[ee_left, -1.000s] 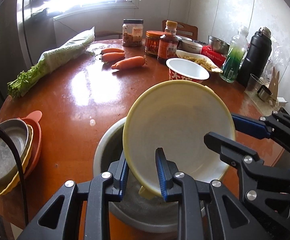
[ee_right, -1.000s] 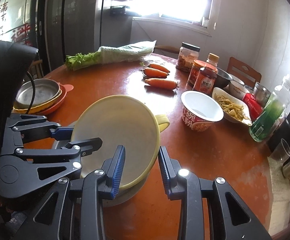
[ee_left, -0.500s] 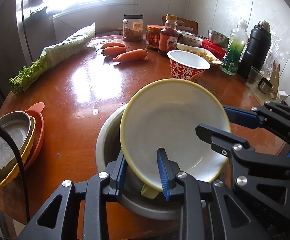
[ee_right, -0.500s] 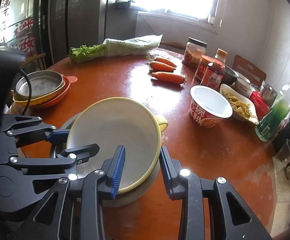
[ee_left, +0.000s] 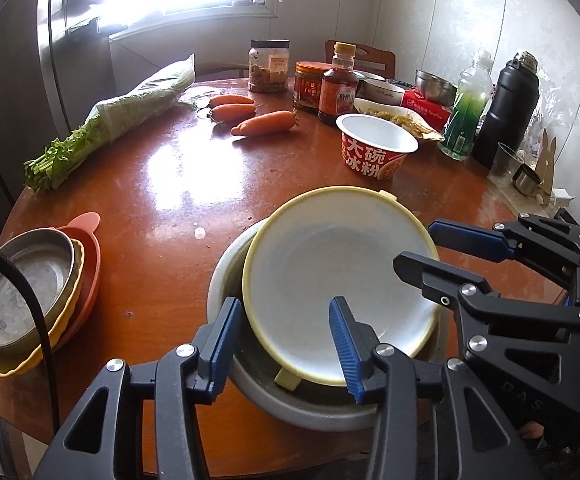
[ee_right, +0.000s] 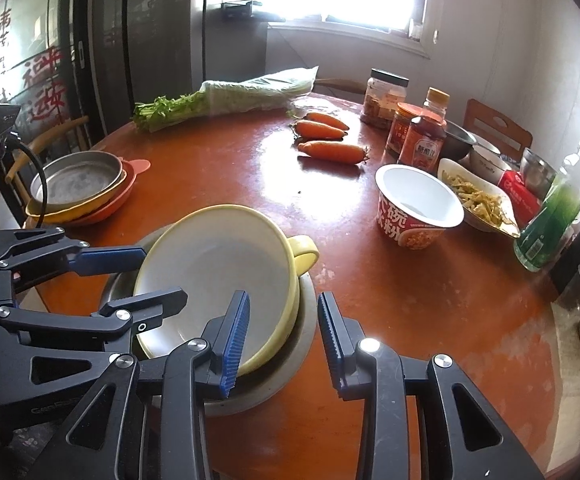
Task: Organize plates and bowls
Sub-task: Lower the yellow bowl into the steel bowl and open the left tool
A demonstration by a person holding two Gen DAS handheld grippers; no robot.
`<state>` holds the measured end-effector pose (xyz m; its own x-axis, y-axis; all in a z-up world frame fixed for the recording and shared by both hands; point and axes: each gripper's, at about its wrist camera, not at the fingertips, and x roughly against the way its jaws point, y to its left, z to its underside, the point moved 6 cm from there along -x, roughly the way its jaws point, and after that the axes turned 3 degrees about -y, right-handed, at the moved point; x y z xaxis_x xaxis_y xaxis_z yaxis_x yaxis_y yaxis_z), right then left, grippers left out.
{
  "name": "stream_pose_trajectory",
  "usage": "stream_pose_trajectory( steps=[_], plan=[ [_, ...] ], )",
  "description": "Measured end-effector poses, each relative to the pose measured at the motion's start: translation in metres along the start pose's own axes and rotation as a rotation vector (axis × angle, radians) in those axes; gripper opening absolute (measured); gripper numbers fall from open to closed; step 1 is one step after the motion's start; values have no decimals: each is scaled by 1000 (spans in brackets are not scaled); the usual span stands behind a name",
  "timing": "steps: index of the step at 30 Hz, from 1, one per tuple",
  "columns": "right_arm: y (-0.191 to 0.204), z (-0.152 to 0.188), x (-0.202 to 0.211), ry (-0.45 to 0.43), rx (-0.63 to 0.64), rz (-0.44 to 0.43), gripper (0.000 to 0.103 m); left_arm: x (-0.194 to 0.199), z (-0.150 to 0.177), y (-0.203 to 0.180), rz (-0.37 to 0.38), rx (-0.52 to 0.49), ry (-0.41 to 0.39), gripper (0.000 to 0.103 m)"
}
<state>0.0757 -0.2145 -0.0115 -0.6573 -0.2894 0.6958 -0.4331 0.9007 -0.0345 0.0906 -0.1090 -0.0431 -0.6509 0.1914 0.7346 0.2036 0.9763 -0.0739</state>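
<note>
Yellow bowl [ee_left: 342, 280] hides most of grey basin [ee_left: 225, 276] beneath; bench [ee_left: 161, 184] near edge cut off by hand-held grippers.

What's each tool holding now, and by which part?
Nothing held. The left tool has just been opening its jaws; it and the right tool only straddle the rim of the yellow bowl.

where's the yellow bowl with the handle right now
The pale yellow handled bowl sits tilted inside the grey metal basin at the near edge of the round wooden table, between both sets of jaws, with the red instant-noodle cup beyond it.
</note>
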Motion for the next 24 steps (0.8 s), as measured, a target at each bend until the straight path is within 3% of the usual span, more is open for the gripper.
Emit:
stream_pose_trajectory(
  steps=[9,24],
  plan=[
    [-6,-2,5,-12,-35,-8,39,12,-8,1,17,14,-31,58],
    [-13,-13,17,-46,-53,-32,46,21,-28,3,24,25,-64,63]
  ],
)
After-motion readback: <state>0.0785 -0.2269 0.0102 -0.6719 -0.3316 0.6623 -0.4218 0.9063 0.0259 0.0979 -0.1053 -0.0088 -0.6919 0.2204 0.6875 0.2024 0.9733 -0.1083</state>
